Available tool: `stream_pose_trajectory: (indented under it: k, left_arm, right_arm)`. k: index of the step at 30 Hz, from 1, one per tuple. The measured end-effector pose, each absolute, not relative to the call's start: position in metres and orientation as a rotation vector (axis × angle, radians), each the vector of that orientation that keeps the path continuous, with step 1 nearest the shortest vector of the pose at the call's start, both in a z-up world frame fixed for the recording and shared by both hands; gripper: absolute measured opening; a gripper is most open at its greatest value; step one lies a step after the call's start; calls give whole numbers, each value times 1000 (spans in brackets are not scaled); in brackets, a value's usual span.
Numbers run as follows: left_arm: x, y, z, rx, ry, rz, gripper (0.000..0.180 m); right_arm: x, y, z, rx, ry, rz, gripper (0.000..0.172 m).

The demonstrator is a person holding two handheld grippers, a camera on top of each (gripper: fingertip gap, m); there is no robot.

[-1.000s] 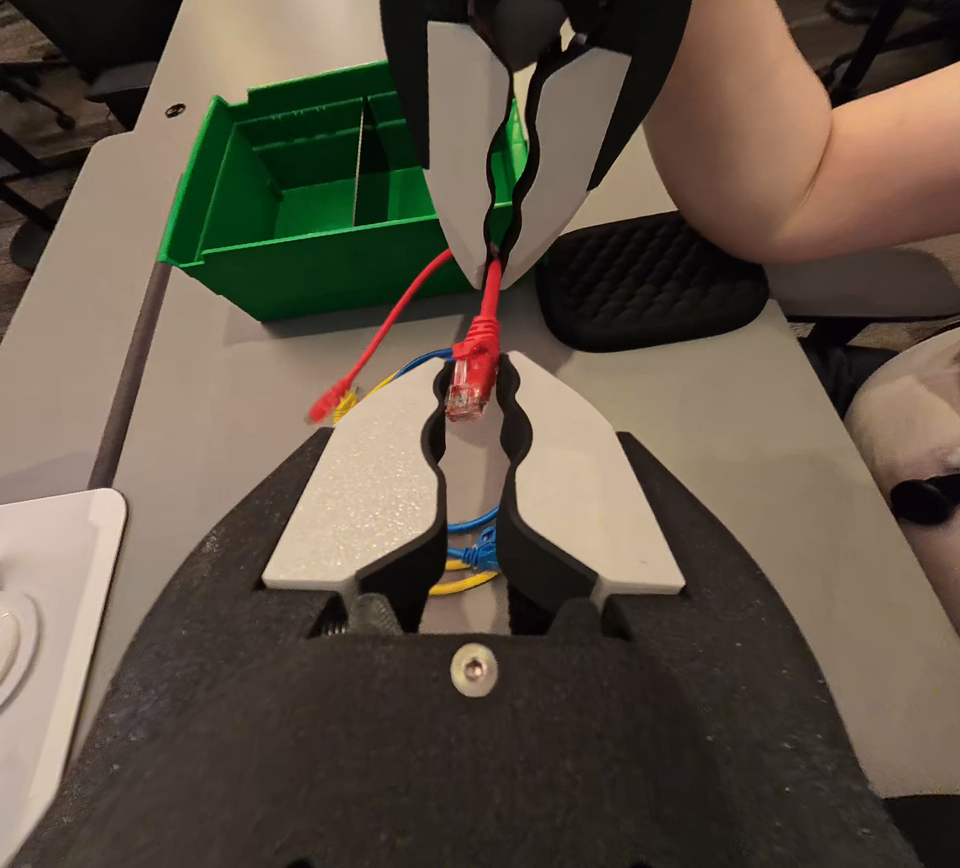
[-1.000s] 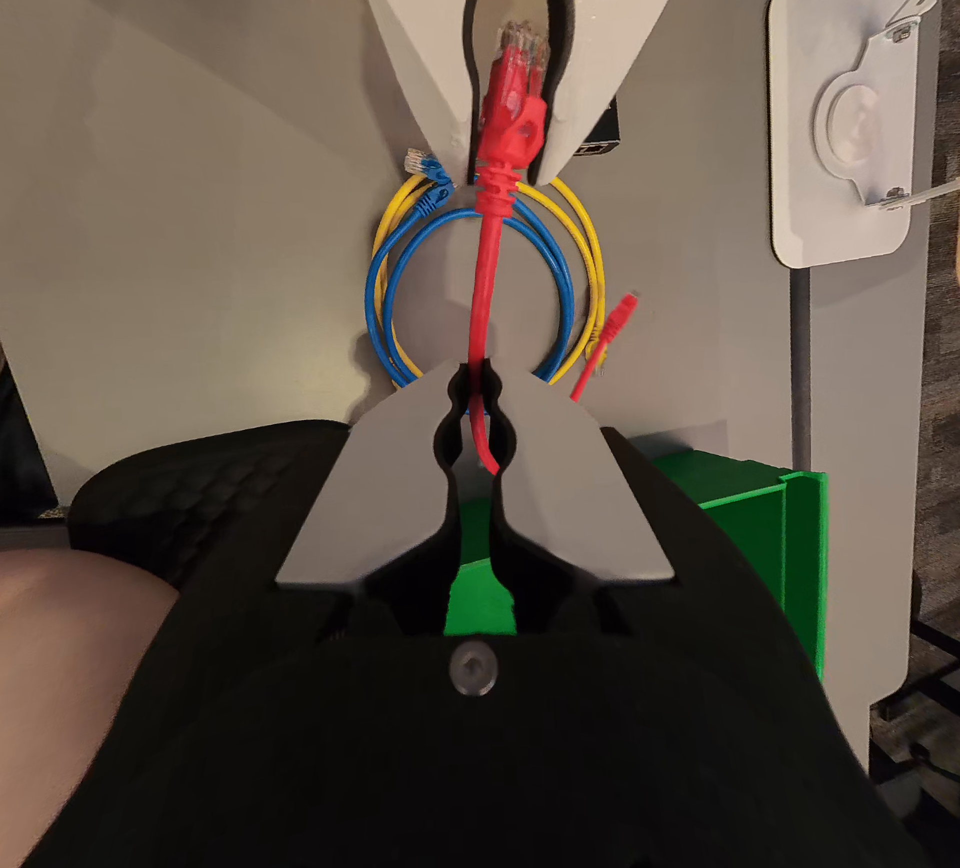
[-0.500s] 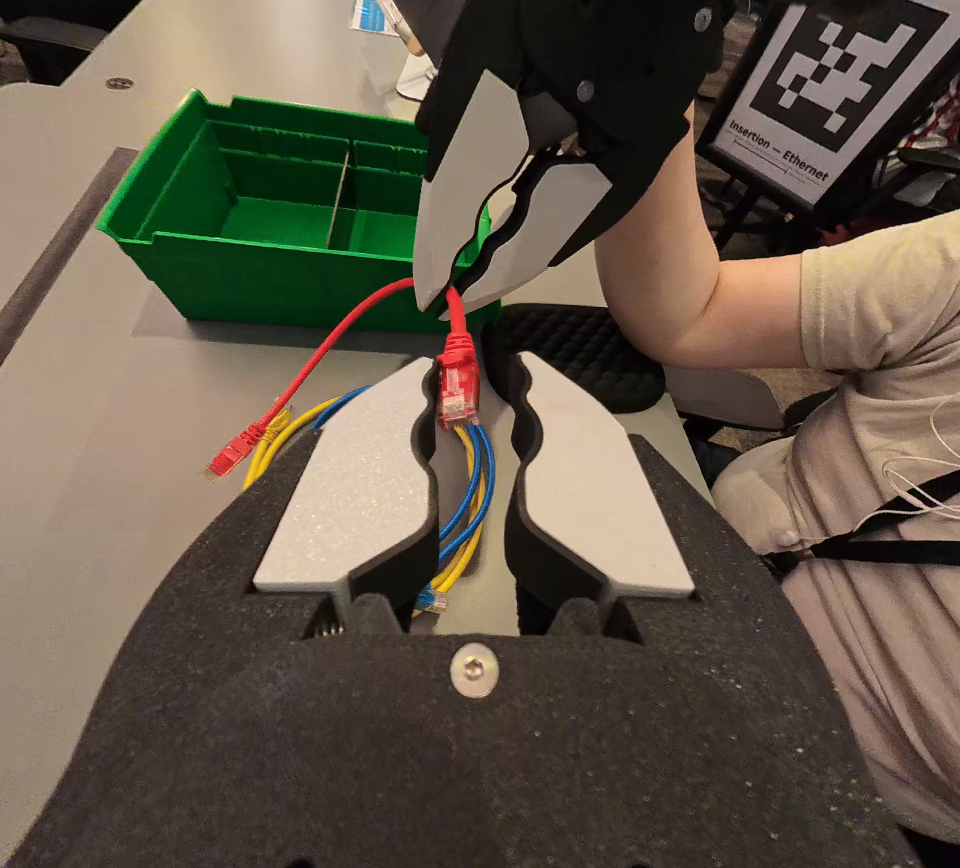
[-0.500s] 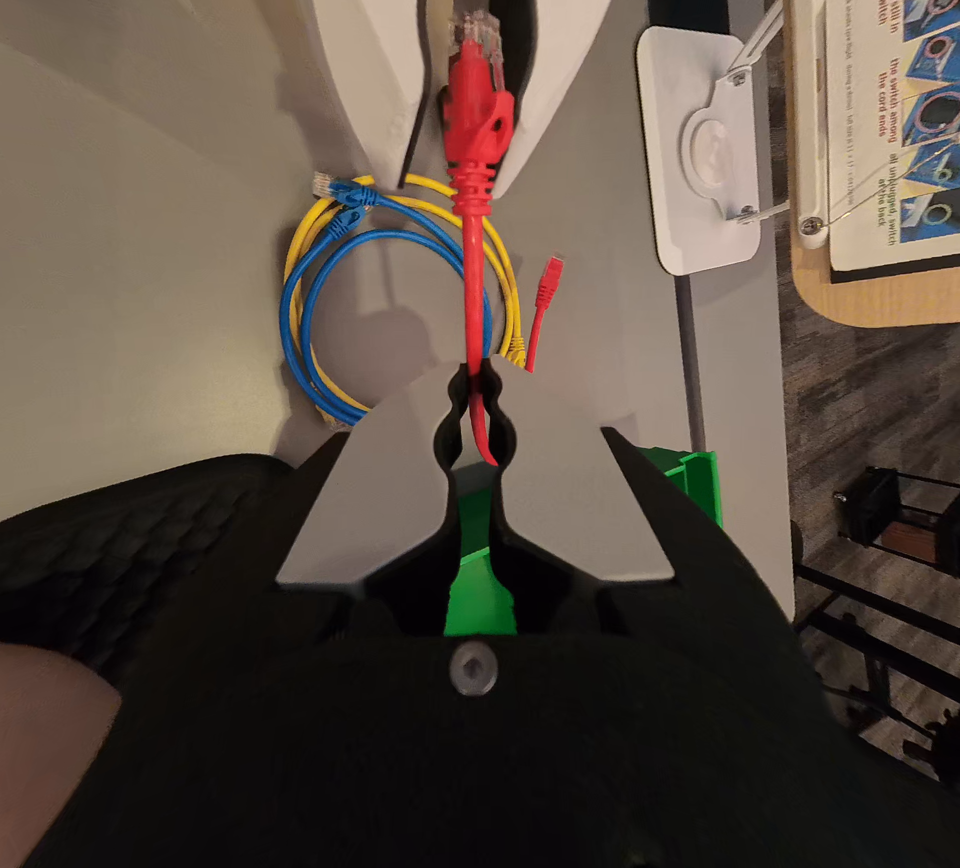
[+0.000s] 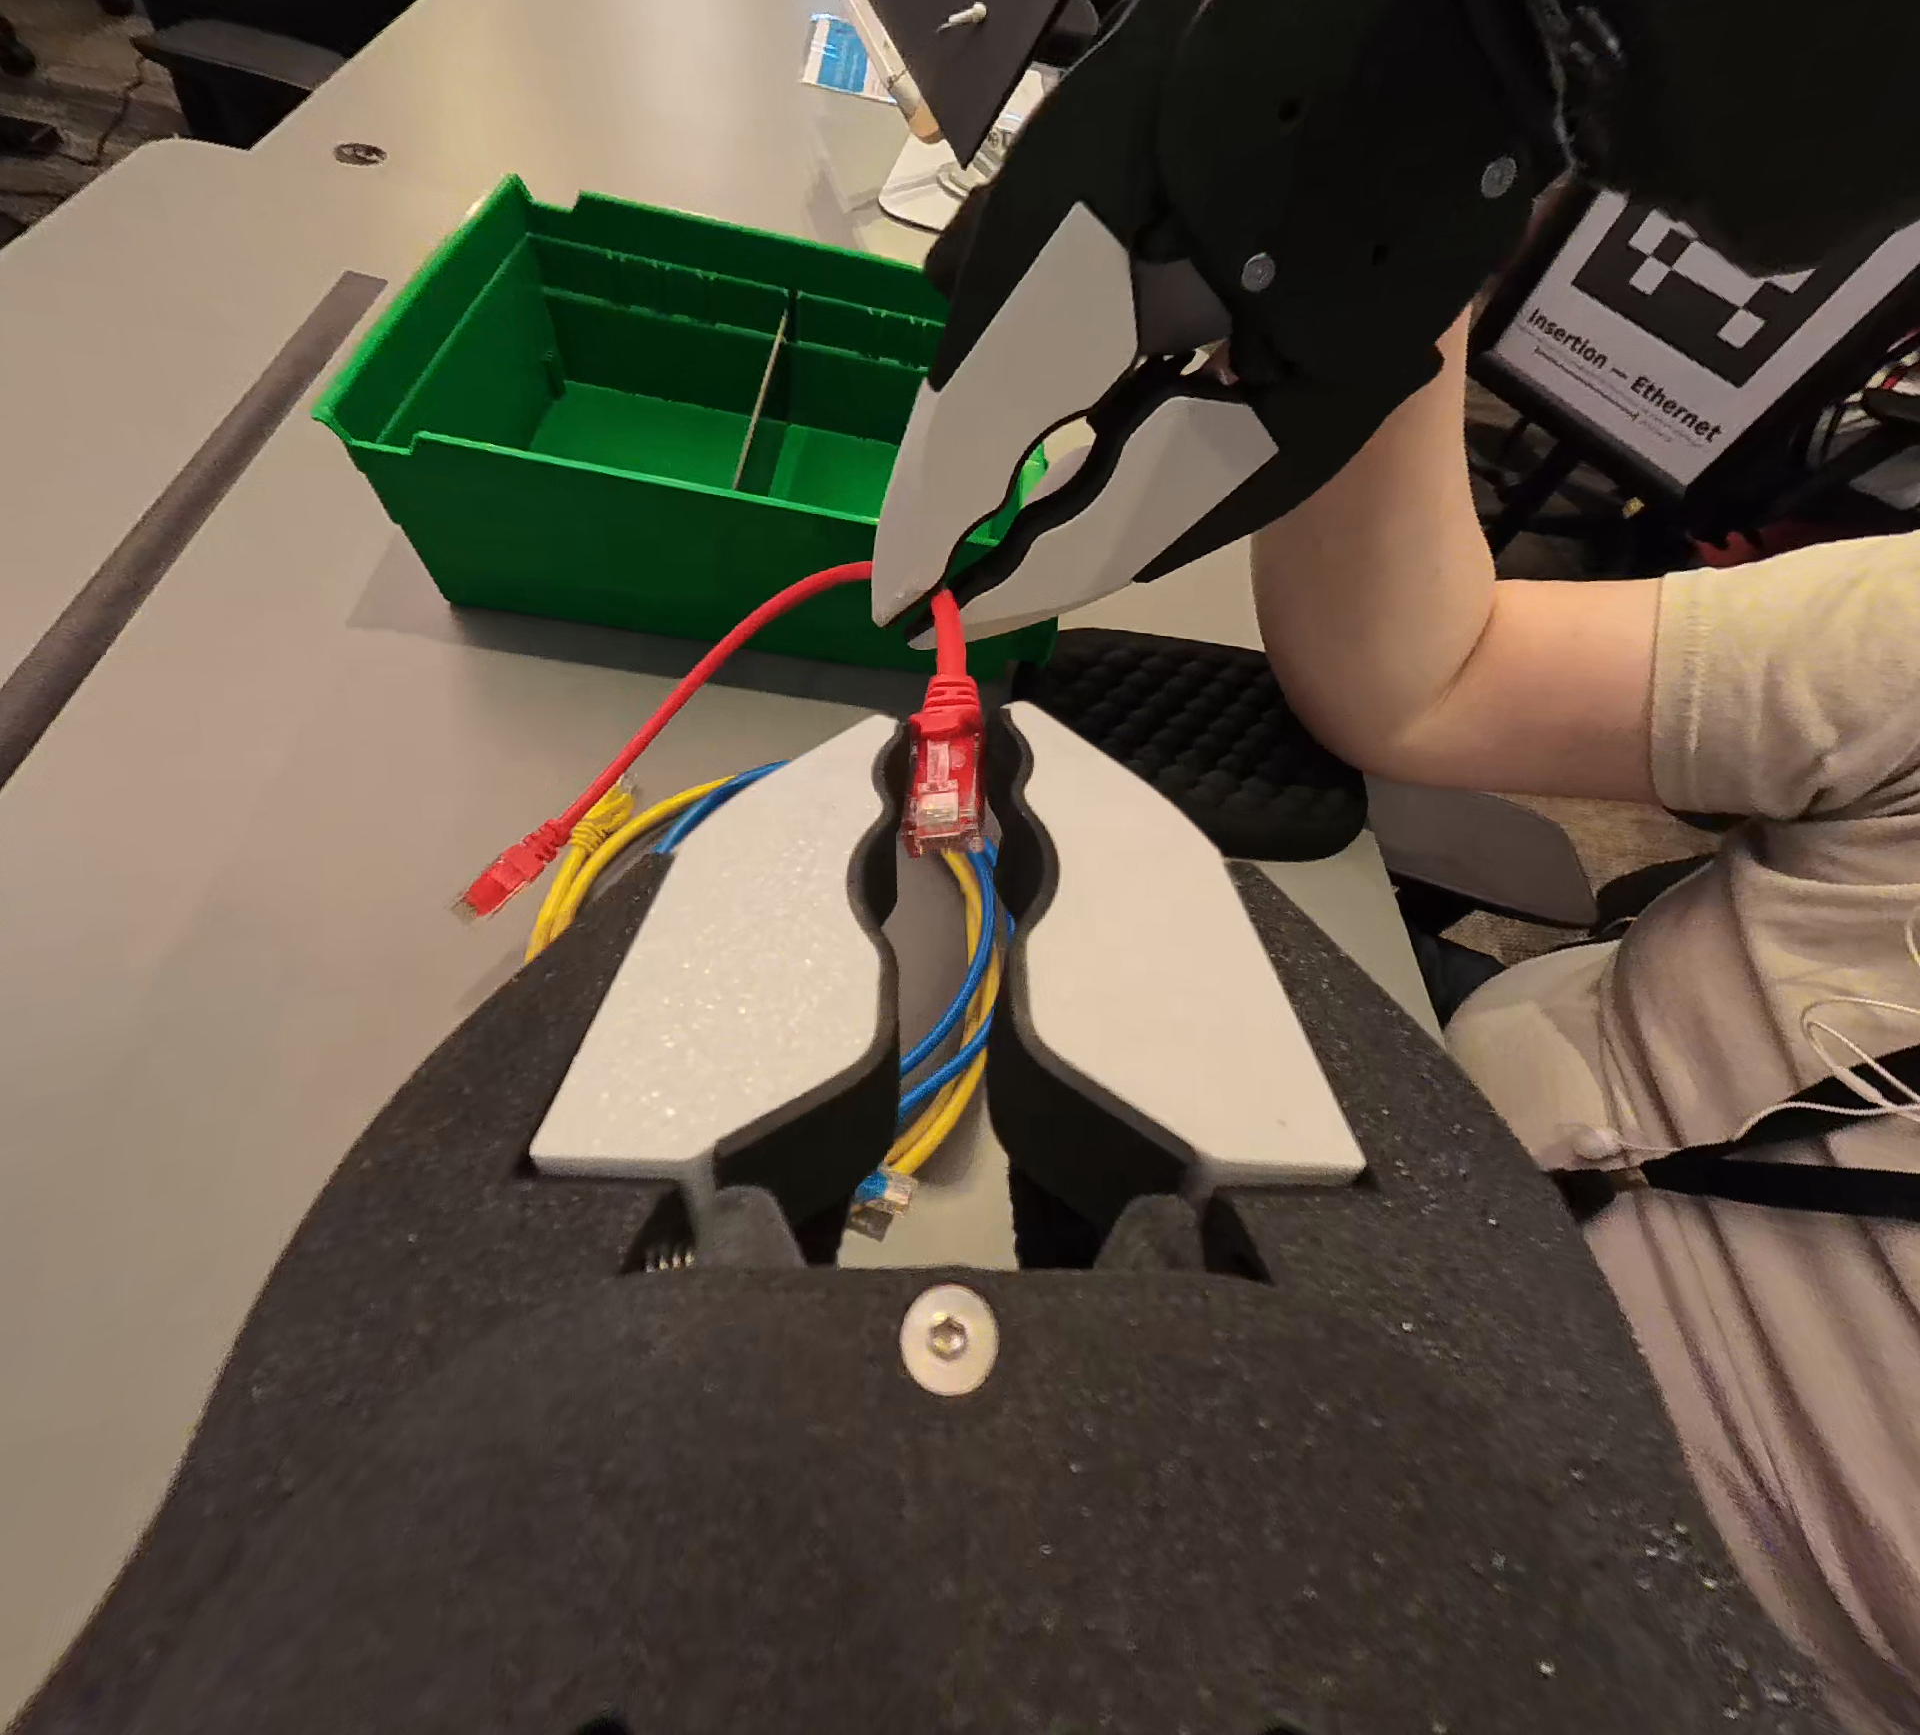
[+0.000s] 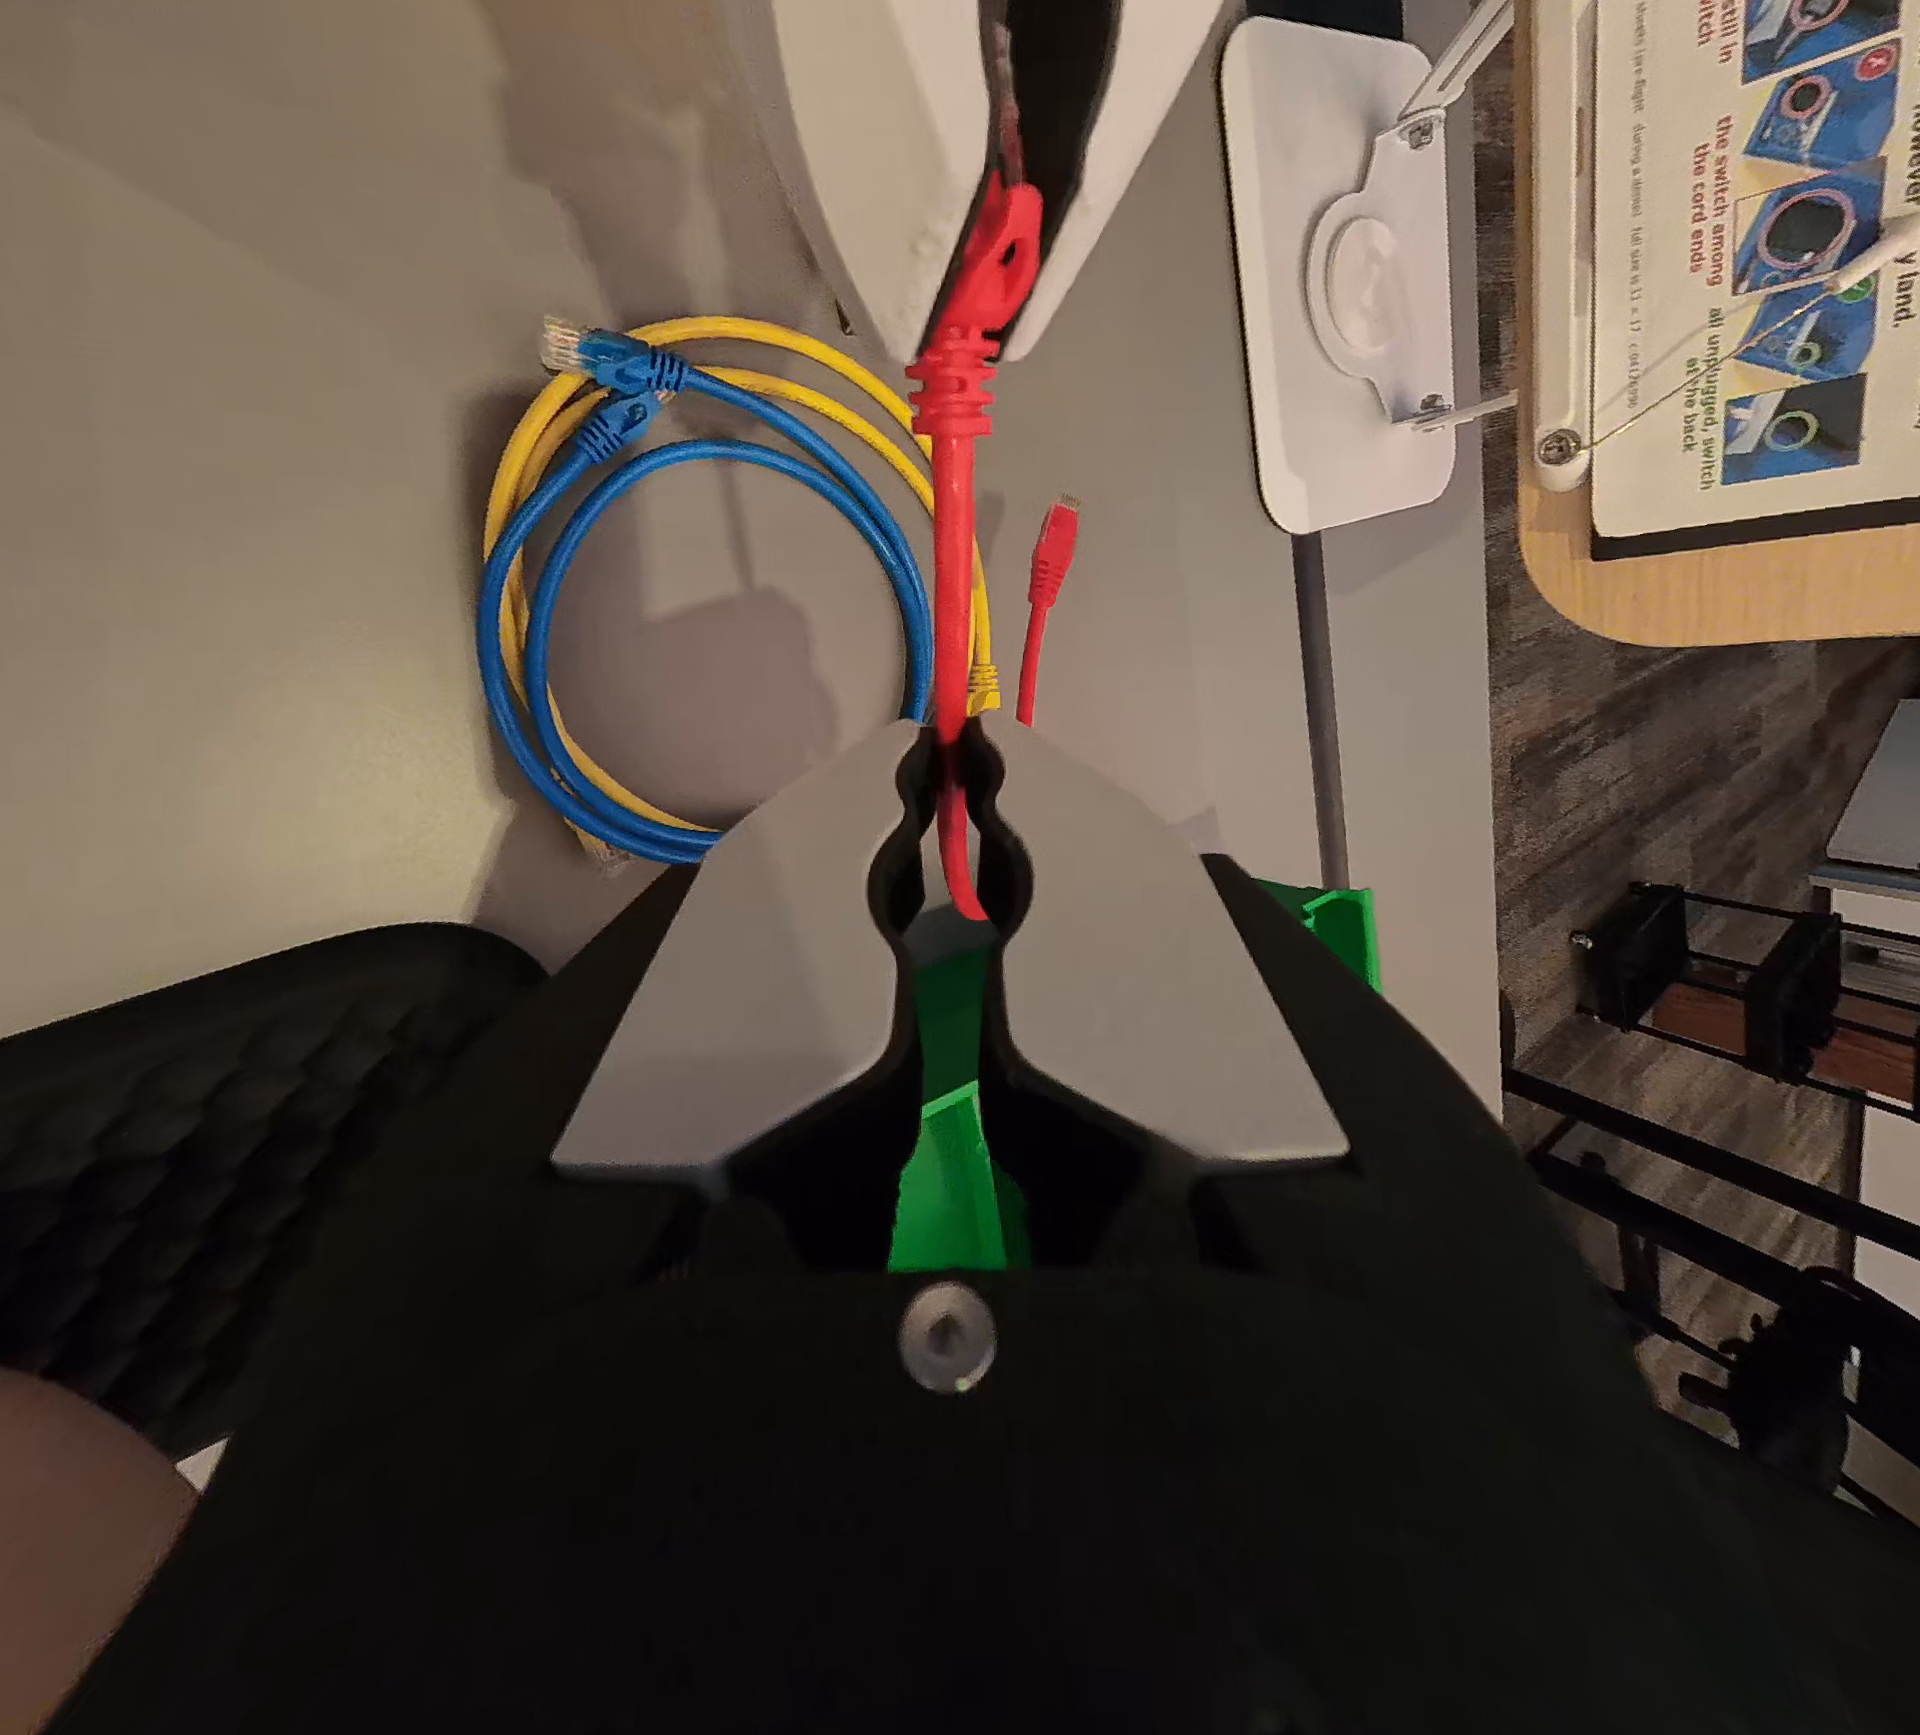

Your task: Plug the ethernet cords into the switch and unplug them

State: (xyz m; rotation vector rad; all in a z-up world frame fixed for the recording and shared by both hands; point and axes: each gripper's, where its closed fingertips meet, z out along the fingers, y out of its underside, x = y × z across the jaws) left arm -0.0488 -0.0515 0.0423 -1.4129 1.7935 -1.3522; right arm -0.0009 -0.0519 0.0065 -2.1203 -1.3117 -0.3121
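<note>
Narrowing from half a second ago, the left gripper [image 5: 948, 786] is closed on the red plug [image 5: 943, 776] (cord [image 6: 954, 584] pinched by the right gripper [image 6: 951, 735]).

a grey worktop [image 5: 260, 750] carries everything. a green bin [image 5: 644, 480] with inner dividers stands on it, beyond the left hand-held gripper [image 5: 948, 755] and partly under the right hand-held gripper [image 6: 948, 735]. a blue cord [image 6: 717, 625] and a yellow cord [image 6: 769, 340] lie coiled together on the surface below both tools. the free end of the red cord [image 5: 499, 885] rests just beside that coil. a black padded mat [image 5: 1195, 750] lies next to the bin, and a white stand base [image 6: 1340, 272] sits off to the right of the right one.
</note>
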Motion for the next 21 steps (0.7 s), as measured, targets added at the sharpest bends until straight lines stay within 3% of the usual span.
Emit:
stream_pose_trajectory:
  k: [9, 14, 18, 21]
  left_arm:
    - [-50, -40, 51, -1430, 1724, -1349, 12]
    - [-54, -20, 60, -1538, 1561, -1477, 12]
    - [-64, -5, 82, -1505, 1409, -1606, 12]
    - [-77, -4, 103, -1399, 1373, -1649, 12]
  right_arm:
    - [1, -35, 19, -2046, -1205, -287, 10]
    - [-13, -22, 68, -1844, -1012, -207, 19]
    - [-94, -69, 102, -1595, -1102, 492, 17]
    - [-129, -75, 86, -1647, -1122, 866, 26]
